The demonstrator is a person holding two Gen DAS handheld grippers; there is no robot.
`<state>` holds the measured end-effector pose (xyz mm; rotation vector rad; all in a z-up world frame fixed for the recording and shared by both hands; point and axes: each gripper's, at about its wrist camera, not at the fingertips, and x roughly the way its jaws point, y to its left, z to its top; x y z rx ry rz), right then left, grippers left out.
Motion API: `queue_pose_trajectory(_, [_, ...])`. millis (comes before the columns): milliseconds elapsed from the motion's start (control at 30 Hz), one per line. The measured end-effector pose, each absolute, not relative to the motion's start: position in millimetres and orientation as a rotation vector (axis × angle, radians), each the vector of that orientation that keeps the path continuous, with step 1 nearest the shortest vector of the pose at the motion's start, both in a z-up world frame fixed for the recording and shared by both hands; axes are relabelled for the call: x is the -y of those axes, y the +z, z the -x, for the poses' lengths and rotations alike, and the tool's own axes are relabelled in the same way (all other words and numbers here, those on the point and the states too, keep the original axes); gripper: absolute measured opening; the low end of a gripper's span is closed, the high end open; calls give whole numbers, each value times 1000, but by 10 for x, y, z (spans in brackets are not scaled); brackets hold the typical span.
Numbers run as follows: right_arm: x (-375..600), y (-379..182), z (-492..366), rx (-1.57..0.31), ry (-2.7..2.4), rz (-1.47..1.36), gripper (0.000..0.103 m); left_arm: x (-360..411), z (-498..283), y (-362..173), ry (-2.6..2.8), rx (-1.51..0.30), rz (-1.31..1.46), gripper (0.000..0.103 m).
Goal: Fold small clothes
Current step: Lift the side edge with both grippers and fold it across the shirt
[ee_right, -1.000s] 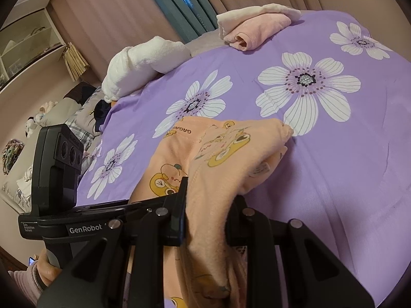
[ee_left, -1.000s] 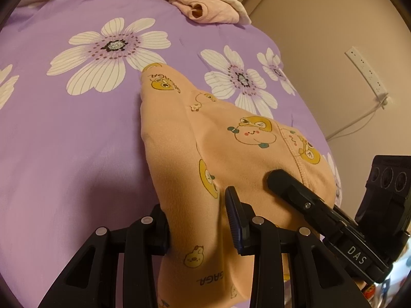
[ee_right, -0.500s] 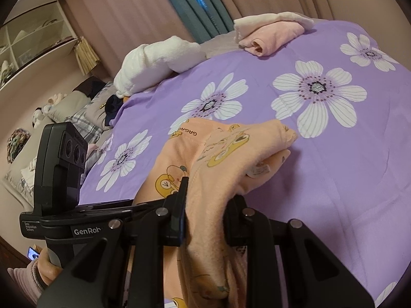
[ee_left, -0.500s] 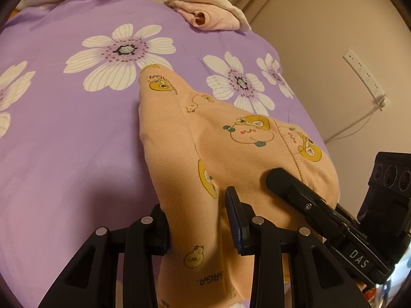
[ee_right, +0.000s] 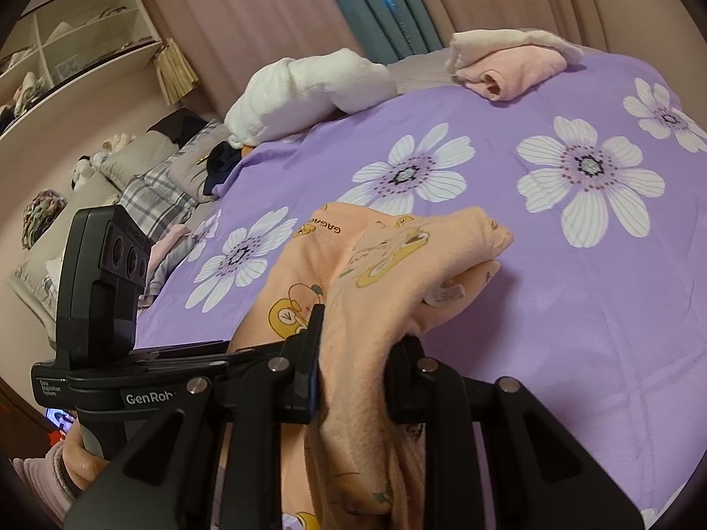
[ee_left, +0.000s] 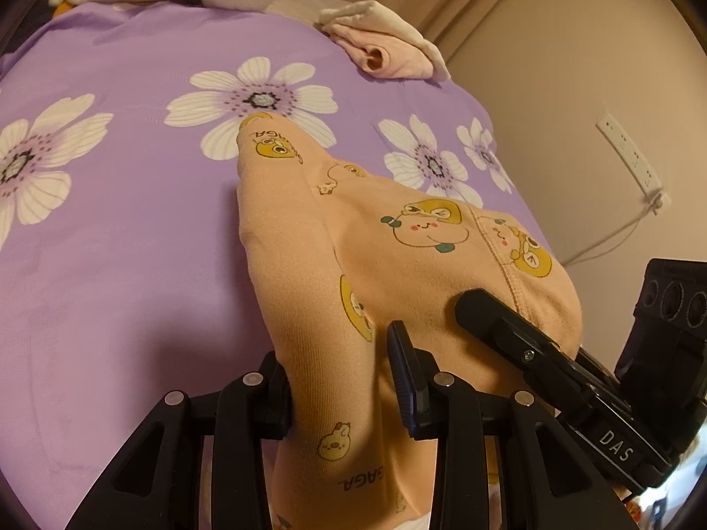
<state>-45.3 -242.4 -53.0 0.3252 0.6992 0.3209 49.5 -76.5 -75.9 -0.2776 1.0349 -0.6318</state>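
Left wrist view: left gripper [ee_left: 340, 380] and right gripper [ee_right: 358, 349] both clamp the peach garment [ee_left: 353, 238], carried forward across the purple bedsheet [ee_left: 110, 265] since a second ago; fold underway, not laid.

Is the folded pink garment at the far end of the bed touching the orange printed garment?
No: the folded pink garment lies at the far edge of the purple bedspread, well apart from the orange garment.
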Motion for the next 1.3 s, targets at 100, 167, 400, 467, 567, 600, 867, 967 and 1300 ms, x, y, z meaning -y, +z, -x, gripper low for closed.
queue_pose_trajectory(100, [2335, -505, 431, -702, 336, -311, 23, 668, -485, -752, -618, -1028, 294, 34])
queue_pose_trajectory(167, [2278, -495, 412, -705, 344, -303, 23, 587, -481, -743, -609, -1024, 308, 34])
queue_pose_trajectory(400, [2051, -465, 345, -709, 384, -276, 23, 367, -481, -727, -573, -1008, 333, 34])
queue_pose_trajectory(467, [1985, -469, 316, -713, 397, -272, 23, 300, -481, -732, -560, -1006, 341, 34])
queue_pose_trajectory(567, [1891, -477, 286, -719, 412, -264, 23, 218, -485, -747, -543, -1005, 351, 34])
queue_pose_trajectory(600, [1853, -480, 271, -723, 418, -261, 23, 190, -485, -753, -538, -1005, 354, 34])
queue_pose_trajectory(867, [1638, -508, 143, -739, 453, -244, 23, 0, -516, -791, -503, -1002, 382, 34])
queue_pose_trajectory(967, [1597, -518, 94, -744, 461, -241, 23, -45, -541, -801, -492, -1001, 388, 34])
queue_pose_trajectory(1300, [1482, -567, -80, -761, 482, -227, 23, -178, -651, -861, -464, -1003, 410, 34])
